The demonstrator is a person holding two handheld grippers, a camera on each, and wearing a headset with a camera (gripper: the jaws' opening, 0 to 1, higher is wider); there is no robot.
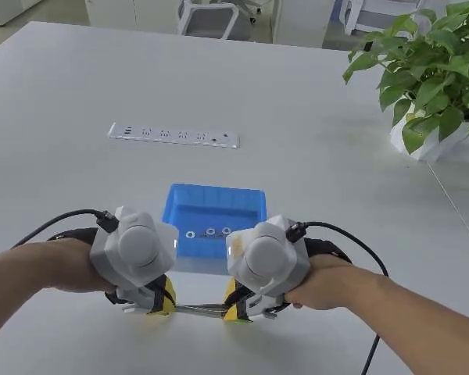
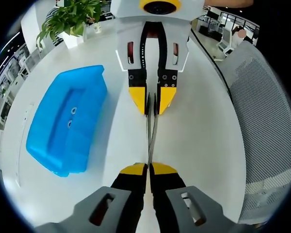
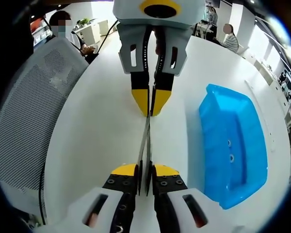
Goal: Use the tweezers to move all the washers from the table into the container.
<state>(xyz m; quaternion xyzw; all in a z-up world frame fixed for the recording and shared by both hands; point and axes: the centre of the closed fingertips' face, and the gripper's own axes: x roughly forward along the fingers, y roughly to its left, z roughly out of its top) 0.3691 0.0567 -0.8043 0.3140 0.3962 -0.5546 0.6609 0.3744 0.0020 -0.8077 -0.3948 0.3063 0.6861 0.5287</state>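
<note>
A blue container stands on the white table just beyond my hands, with three washers on its floor. The metal tweezers lie level between the two grippers, which face each other. My left gripper is shut on one end of the tweezers, and my right gripper is shut on the other end. In the left gripper view the container sits to the left. In the right gripper view my right gripper pinches the tweezers, and the container holds washers at the right.
A white power strip lies farther back on the table. A potted plant stands at the far right. A mesh chair sits behind the near table edge. Cables trail back from both grippers.
</note>
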